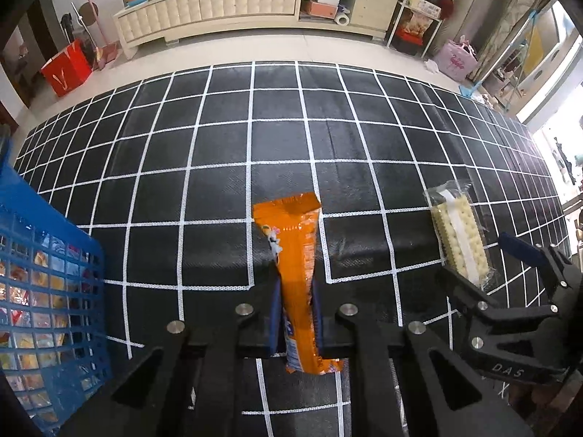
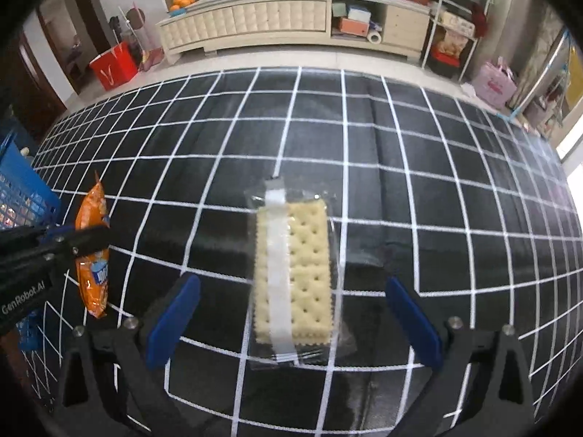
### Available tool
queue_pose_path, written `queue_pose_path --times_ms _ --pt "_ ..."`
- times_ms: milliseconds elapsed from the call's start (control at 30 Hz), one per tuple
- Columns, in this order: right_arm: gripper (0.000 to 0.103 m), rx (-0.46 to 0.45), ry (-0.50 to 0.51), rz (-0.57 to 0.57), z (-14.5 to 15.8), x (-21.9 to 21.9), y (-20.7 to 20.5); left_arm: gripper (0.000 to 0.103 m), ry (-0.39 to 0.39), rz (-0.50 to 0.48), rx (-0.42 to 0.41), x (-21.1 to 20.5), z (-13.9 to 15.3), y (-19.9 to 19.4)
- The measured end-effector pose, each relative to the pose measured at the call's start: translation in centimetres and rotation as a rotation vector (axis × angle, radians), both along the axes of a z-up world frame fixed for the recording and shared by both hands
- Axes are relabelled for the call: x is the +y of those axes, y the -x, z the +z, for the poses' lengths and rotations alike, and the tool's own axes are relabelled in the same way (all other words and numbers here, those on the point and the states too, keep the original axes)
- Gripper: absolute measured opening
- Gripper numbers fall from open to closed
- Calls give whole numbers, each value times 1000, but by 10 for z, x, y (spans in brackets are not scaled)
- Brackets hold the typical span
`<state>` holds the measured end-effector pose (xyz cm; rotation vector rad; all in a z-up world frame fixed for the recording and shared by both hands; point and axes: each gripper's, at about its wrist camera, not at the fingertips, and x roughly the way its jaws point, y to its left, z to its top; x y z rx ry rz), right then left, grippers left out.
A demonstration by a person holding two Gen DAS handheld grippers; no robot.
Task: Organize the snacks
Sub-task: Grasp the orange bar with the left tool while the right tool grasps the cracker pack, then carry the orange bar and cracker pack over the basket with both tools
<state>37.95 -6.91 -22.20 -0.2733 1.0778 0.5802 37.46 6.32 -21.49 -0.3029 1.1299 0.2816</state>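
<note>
My left gripper (image 1: 296, 306) is shut on an orange snack packet (image 1: 296, 251), which sticks up between the blue pads above the black gridded cloth (image 1: 218, 167). In the right wrist view the same orange packet (image 2: 92, 255) hangs at the far left in the left gripper (image 2: 93, 236). A clear pack of cream crackers (image 2: 293, 273) with a white strip lies flat on the cloth. My right gripper (image 2: 291, 317) stands open astride it, blue pads well apart from its sides. From the left wrist view the cracker pack (image 1: 460, 235) lies at the right, under the right gripper (image 1: 484, 260).
A blue lattice basket (image 1: 47, 273) holding several snack packets stands at the left edge; its corner (image 2: 18, 189) shows in the right wrist view. Beyond the cloth are a cream cabinet (image 1: 233, 7), a red paper bag (image 1: 67, 69) and a pink bag (image 1: 457, 60) on the floor.
</note>
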Motion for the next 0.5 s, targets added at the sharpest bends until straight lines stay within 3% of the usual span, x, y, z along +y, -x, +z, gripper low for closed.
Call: queue_pose_path --times_ms 100,233,467,500 --pt "102 -13 30 7 -5 2 -2 13 43 -1 9 -5 -3 -8" --pt "96 -48 82 3 -9 5 -1 13 9 -11 14 -9 -4 -10" --pt "67 -79 71 35 0 8 9 13 -8 -6 27 -11 -7 -8" --pt "55 -85 70 31 1 9 9 13 4 -3 32 -11 -6 -6"
